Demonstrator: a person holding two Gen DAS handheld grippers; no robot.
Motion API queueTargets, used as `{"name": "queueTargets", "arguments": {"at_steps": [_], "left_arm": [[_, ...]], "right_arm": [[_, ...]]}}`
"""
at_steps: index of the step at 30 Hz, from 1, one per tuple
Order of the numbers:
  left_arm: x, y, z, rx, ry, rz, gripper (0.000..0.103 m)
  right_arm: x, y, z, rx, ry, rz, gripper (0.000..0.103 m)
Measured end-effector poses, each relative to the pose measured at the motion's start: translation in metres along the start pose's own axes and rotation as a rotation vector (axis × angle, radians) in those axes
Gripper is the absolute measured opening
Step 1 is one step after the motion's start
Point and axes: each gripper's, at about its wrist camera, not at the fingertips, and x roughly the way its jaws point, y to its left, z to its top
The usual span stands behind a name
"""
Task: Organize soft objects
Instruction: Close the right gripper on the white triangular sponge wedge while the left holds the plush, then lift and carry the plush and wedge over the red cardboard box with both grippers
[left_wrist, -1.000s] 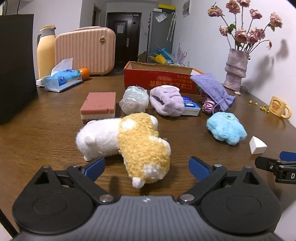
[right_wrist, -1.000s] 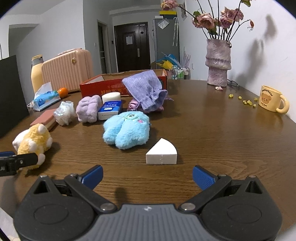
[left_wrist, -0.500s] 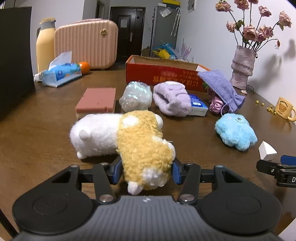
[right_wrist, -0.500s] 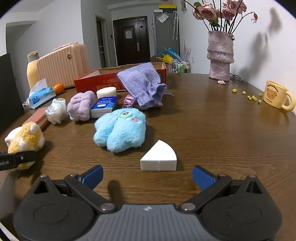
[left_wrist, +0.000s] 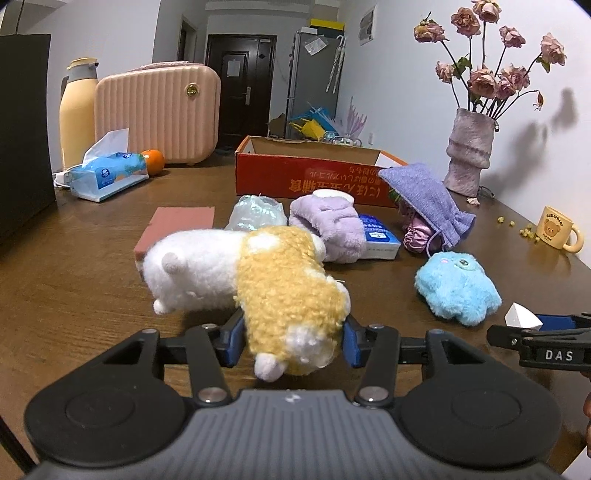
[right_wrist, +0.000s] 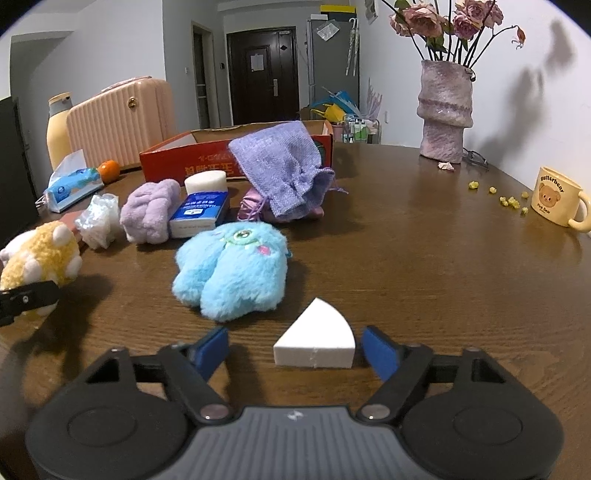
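Surface: a dark brown wooden surface (right_wrist: 424, 236), rounded at its far edge, strewn with soft things.
Room: white walls, a dark door (right_wrist: 262, 75) at the back, a pink ribbed case (left_wrist: 157, 112) and a yellow flask (left_wrist: 75, 114) on the surface's far left side.
Left tool: the left tool (left_wrist: 293, 341) is clamped on the rear of the yellow-and-white plush (left_wrist: 288, 291), both blue pads pressed into the fur; its jaws closed in during the last second.
Right tool: the right tool (right_wrist: 295, 350) stands part open and its jaws have just been closing; the white foam wedge (right_wrist: 316, 341) lies between them, the right pad just beside its edge, the left pad apart from it.
Other soft things: a blue furry toy (right_wrist: 231, 271) near the wedge, a lilac plush roll (right_wrist: 149, 210), a crumpled clear bag (right_wrist: 98, 219).
Containers: a red cardboard box (left_wrist: 306, 177) open at the top, its contents hidden; a purple knit pouch (right_wrist: 282, 171) leans against it; a vase (right_wrist: 443, 110) holds dried roses; a yellow bear mug (right_wrist: 556, 201) stands at the right.
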Motion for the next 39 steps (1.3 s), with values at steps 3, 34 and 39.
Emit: {"name": "queueTargets", "arguments": {"at_steps": [3, 34, 39], "left_arm": [[0.0, -0.001, 0.001, 0.006, -0.008, -0.006, 0.051], [-0.01, -0.006, 0.009, 0.039, -0.071, -0.033, 0.051], [-0.01, -0.007, 0.015, 0.047, -0.087, -0.042, 0.051]], "right_arm": [[0.001, 0.0, 0.001, -0.006, -0.004, -0.013, 0.06], [-0.012, -0.002, 0.007, -0.024, -0.096, -0.006, 0.024], [-0.016, 0.003, 0.016, -0.046, -0.127, 0.004, 0.024]]}}
